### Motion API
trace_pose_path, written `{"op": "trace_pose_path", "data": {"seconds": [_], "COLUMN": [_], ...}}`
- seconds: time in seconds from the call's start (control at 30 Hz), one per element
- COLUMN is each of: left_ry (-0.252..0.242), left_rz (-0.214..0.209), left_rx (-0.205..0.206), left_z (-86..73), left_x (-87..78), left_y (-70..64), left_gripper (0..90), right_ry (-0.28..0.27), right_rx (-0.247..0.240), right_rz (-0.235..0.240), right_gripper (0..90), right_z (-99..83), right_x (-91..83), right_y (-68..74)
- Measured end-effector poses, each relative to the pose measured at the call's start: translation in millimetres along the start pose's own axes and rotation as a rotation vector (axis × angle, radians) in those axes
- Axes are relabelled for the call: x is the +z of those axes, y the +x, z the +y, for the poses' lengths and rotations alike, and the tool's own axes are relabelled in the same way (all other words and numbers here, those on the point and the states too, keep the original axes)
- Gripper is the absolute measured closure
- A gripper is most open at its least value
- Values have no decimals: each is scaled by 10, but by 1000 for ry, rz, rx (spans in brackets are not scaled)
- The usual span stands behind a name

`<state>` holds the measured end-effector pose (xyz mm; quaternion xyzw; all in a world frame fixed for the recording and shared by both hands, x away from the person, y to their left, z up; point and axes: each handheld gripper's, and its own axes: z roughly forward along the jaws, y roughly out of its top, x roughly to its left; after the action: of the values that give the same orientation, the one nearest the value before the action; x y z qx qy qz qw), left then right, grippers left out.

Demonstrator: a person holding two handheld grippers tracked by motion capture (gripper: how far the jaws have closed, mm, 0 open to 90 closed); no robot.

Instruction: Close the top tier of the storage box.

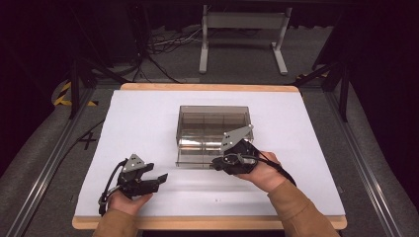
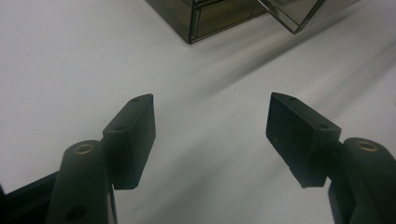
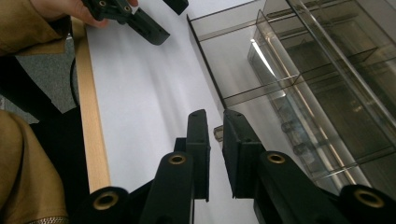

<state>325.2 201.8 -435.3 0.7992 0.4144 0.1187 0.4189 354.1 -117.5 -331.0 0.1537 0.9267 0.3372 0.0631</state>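
Note:
A smoky clear plastic drawer box (image 1: pixel 214 118) stands in the middle of the white table. Its lower drawer (image 1: pixel 196 154) is pulled out toward me. My right gripper (image 1: pixel 216 163) is at the drawer's front wall. In the right gripper view its jaws (image 3: pixel 215 122) are shut on the small clear handle (image 3: pixel 217 134) on the drawer's front (image 3: pixel 243 95). My left gripper (image 1: pixel 160 178) rests low over the table at the front left, apart from the box. It stands open (image 2: pixel 210 126) with nothing between its jaws. The box corner (image 2: pixel 205 16) lies beyond it.
The table's wooden front edge (image 1: pixel 207 223) runs just under both hands, and it shows beside the sleeve (image 3: pixel 91 126). White tabletop (image 1: pixel 143 118) surrounds the box. A metal frame (image 1: pixel 242 29) and cables lie on the floor behind the table.

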Motion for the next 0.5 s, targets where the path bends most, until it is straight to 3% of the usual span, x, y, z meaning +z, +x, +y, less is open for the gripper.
{"op": "trace_pose_path", "data": {"seconds": [0.5], "left_ry": [-1], "left_rz": [2], "left_rx": [0], "left_z": [0], "left_x": [-6], "left_y": [0], "left_gripper": [337], "right_ry": [13], "right_rx": [-30], "right_rz": [43], "right_gripper": [794], "right_z": [-133], "right_x": [57], "right_y": [139]}}
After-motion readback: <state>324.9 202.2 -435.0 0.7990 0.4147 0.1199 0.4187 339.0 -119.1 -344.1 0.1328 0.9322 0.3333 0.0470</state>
